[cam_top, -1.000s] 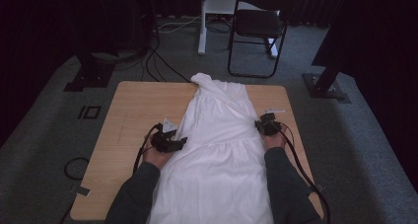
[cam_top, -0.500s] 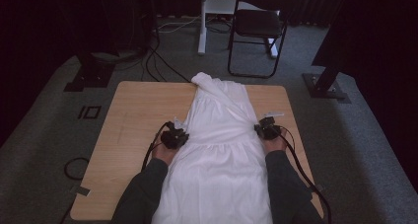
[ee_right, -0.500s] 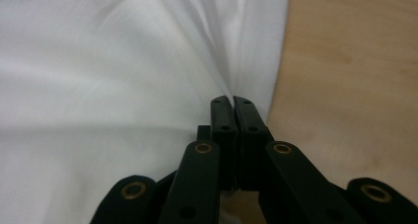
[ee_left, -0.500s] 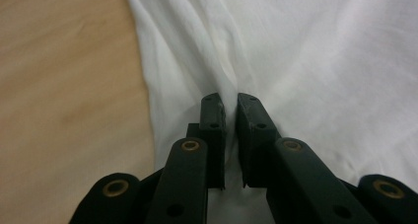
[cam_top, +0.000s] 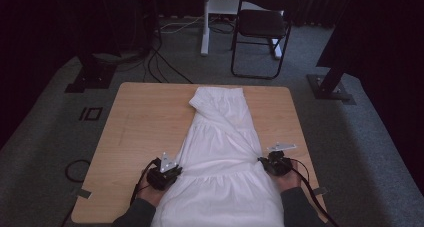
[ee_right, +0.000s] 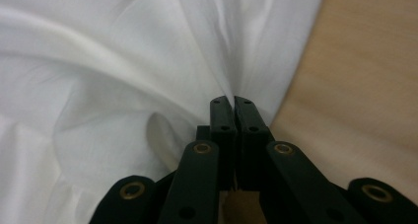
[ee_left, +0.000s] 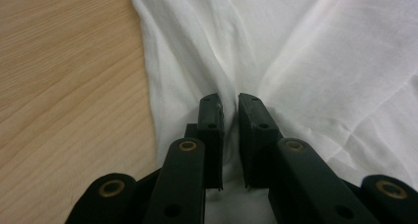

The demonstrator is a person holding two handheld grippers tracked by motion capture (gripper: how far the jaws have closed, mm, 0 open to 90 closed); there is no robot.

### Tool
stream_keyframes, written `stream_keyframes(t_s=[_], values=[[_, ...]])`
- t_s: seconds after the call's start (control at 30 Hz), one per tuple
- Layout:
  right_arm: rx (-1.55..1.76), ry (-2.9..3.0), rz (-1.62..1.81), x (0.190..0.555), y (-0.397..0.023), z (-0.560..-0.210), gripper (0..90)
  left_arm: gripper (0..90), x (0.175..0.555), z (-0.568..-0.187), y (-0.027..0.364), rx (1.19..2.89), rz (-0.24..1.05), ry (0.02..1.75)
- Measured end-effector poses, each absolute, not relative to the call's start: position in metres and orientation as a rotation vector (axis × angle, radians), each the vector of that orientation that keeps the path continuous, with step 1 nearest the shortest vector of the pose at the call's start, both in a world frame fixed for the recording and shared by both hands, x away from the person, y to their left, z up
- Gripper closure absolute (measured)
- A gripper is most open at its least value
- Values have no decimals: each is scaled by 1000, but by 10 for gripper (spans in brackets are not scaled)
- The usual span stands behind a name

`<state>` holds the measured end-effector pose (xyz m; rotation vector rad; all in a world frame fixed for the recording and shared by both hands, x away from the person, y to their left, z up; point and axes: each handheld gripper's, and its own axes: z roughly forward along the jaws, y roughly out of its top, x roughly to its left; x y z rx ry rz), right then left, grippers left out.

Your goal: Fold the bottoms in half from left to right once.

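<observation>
A: High view first. What is on the table [cam_top: 135,122]?

B: One white dress [cam_top: 222,152], lying lengthwise down the middle. Its narrow end is at the far edge, and the wide skirt runs off the near edge between the two forearms.

A: How many grippers?

B: Two. The left gripper [cam_top: 164,173] sits at the dress's left edge, near the table's near-left corner. The right gripper [cam_top: 276,163] sits at the dress's right edge, near the table's right side. Each trails one cable.

A: What are the left one's jaws doing?

B: In the left gripper view the left gripper [ee_left: 230,110] has its jaws narrow, with a slim gap, and a fold of the dress [ee_left: 315,61] is gathered between them. Bare wood of the table [ee_left: 64,86] shows on the left.

A: And the right?

B: In the right gripper view the right gripper [ee_right: 232,110] has its jaws pressed together, pinching a ridge of the dress [ee_right: 123,71] at their tips. Creases fan out from that point. The table [ee_right: 360,86] shows on the right.

A: Anything beyond the table?

B: One dark chair [cam_top: 262,27] on the carpet at the far side.
</observation>
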<state>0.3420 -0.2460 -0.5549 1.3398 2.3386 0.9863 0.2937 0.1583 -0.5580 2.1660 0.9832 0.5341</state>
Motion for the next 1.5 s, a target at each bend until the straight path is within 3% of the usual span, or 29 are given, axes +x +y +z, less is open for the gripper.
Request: stream_keyframes(t_s=[0.13,0.17,0.37,0.6,0.73,0.8,0.87,0.9,1.03,1.37,1.4,1.5], values=[[1301,2329,1017,349,-245,-542,530,760,299,-558,158,2158,517,992],[1300,2316,1042,353,-245,-538,494,754,300,-558,159,2152,512,996],[1165,2284,1125,401,-219,-513,448,724,302,-560,160,2127,494,998],[1030,2360,992,446,-155,-523,318,725,301,-562,161,2112,494,998],[1025,2331,829,459,-143,-536,381,728,300,-562,160,2110,503,998],[1133,2197,844,465,-159,-533,559,730,299,-562,160,2110,504,996],[1238,2112,908,467,-181,-527,829,736,299,-562,160,2114,504,992],[1282,2090,898,469,-193,-528,894,742,299,-562,160,2114,504,991],[1392,2131,931,475,-214,-544,900,753,298,-562,159,2119,511,987],[1376,2113,903,467,-214,-548,900,749,295,-561,159,2129,485,976],[1375,2112,905,466,-214,-548,900,736,295,-560,159,2129,468,978],[1375,2129,899,466,-215,-549,899,570,299,-554,161,2127,444,961]])
